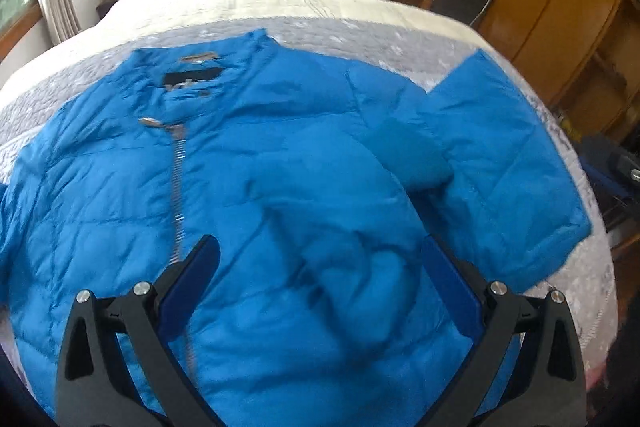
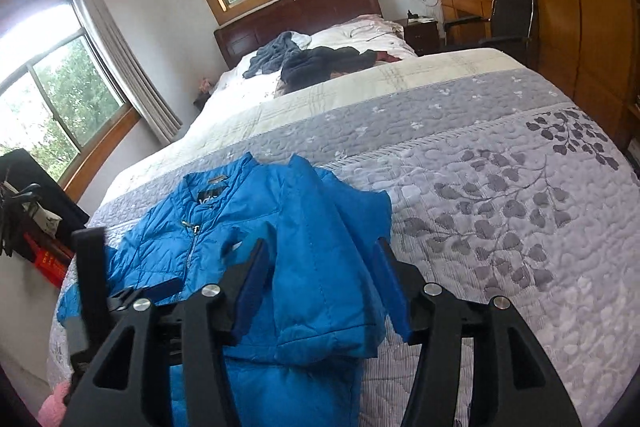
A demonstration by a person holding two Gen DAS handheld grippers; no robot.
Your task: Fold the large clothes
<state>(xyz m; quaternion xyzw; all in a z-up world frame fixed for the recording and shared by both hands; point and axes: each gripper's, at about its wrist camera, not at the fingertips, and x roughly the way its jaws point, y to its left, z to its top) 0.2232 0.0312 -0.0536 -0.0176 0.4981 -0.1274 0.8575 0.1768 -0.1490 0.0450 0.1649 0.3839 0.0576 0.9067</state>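
Observation:
A bright blue puffer jacket (image 1: 248,163) lies front up on the grey quilted bedspread (image 2: 500,211), collar toward the headboard, its zipper (image 1: 178,187) closed. One sleeve (image 1: 500,163) is spread out to the right. My left gripper (image 1: 320,251) is open and hovers just over the jacket's lower body, with only fabric below its fingers. In the right wrist view the right gripper (image 2: 320,251) is also open. It straddles the sleeve (image 2: 320,267), which lies between its blue pads (image 2: 252,279) without being pinched.
Dark and grey clothes (image 2: 316,63) are heaped near the wooden headboard (image 2: 304,11). Windows with curtains (image 2: 120,59) line the left wall. A wooden wardrobe (image 2: 560,7), a desk and a black chair (image 2: 508,15) stand right of the bed. A black stand (image 2: 36,195) sits at the left.

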